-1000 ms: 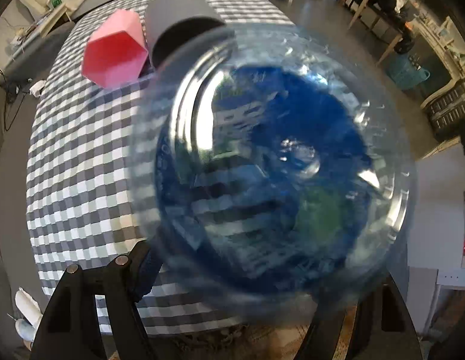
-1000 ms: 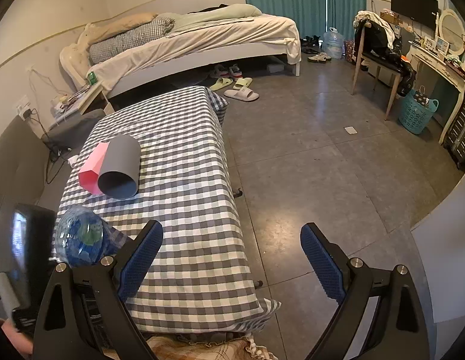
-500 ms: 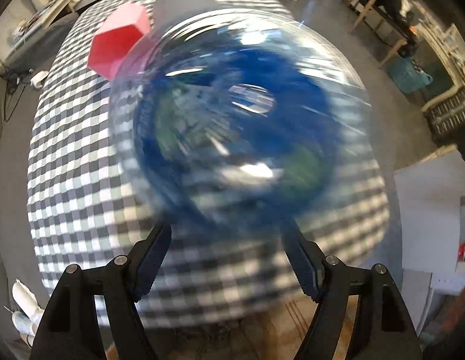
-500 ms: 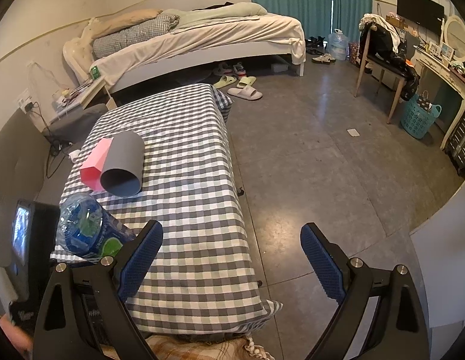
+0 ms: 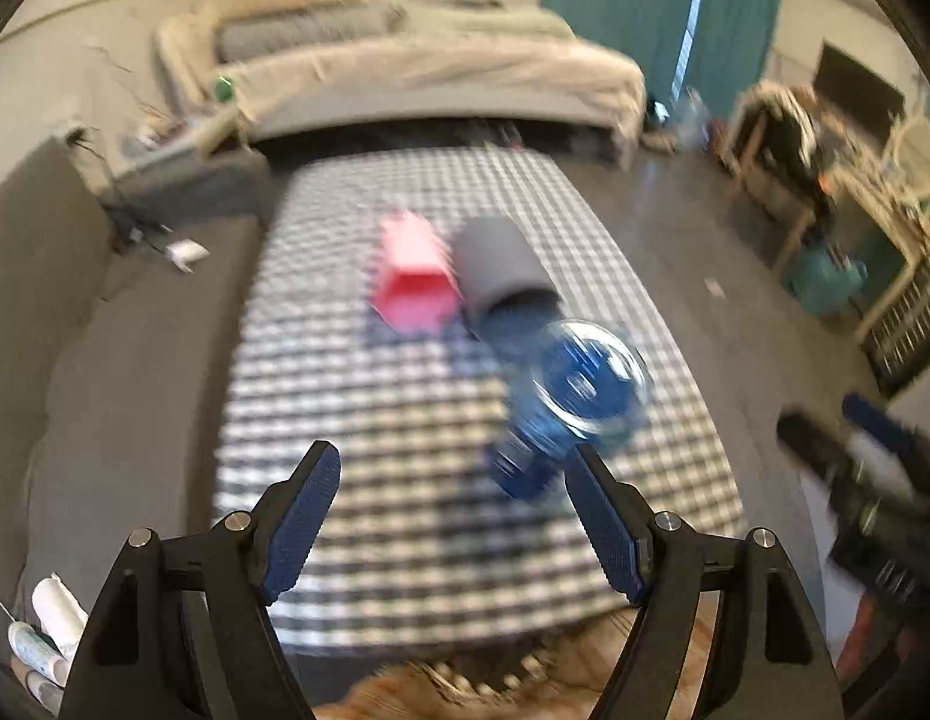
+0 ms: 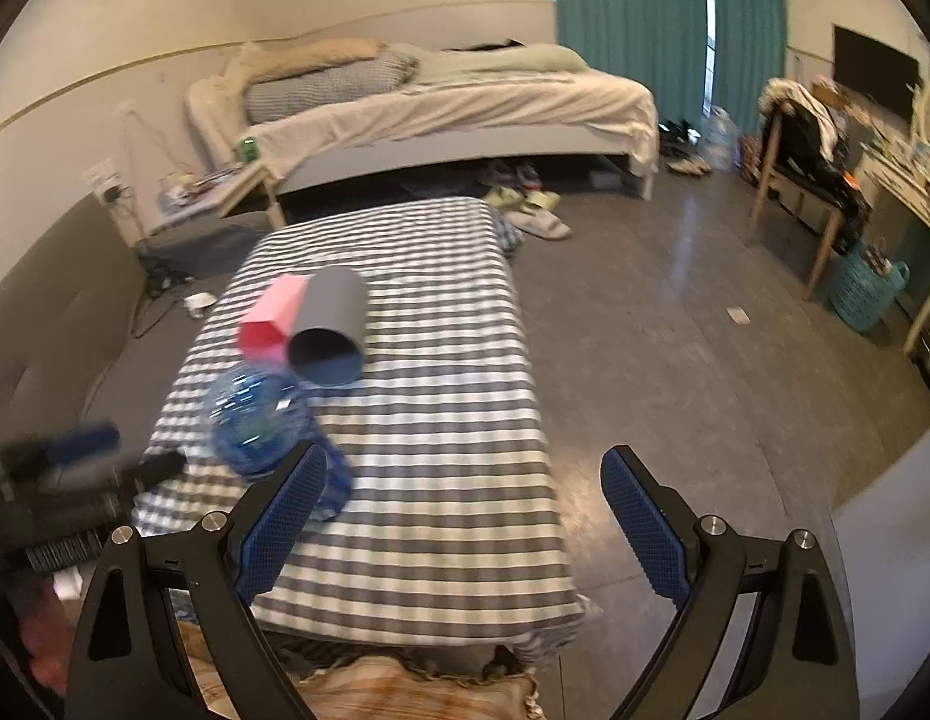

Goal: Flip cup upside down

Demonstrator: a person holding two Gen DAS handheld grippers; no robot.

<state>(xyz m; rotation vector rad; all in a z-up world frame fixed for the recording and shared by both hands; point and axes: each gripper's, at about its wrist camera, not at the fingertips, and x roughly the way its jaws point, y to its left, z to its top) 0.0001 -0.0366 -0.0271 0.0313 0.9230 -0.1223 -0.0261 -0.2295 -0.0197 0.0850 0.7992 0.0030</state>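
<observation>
A clear blue cup (image 5: 582, 390) is on the checked table (image 5: 375, 420), just ahead of my left gripper's right finger. Its wide round end faces up and toward me and its narrow end is down; it is blurred and looks tilted. My left gripper (image 5: 453, 456) is open and empty, apart from the cup. In the right wrist view the blue cup (image 6: 255, 420) stands left of my open, empty right gripper (image 6: 465, 456), whose left finger overlaps the cup's lower part. The blurred left gripper (image 6: 75, 450) shows at the left edge.
A grey cup (image 6: 333, 324) and a pink hexagonal cup (image 6: 267, 318) lie on their sides, touching, just behind the blue cup. A grey sofa (image 5: 123, 372) flanks the table on the left. Bare floor (image 6: 675, 330) is to the right; a bed (image 6: 453, 114) stands behind.
My left gripper opened, let go of the blue cup and drew back from it. The cup went from filling the left view to sitting on the table. The right gripper barely moved.
</observation>
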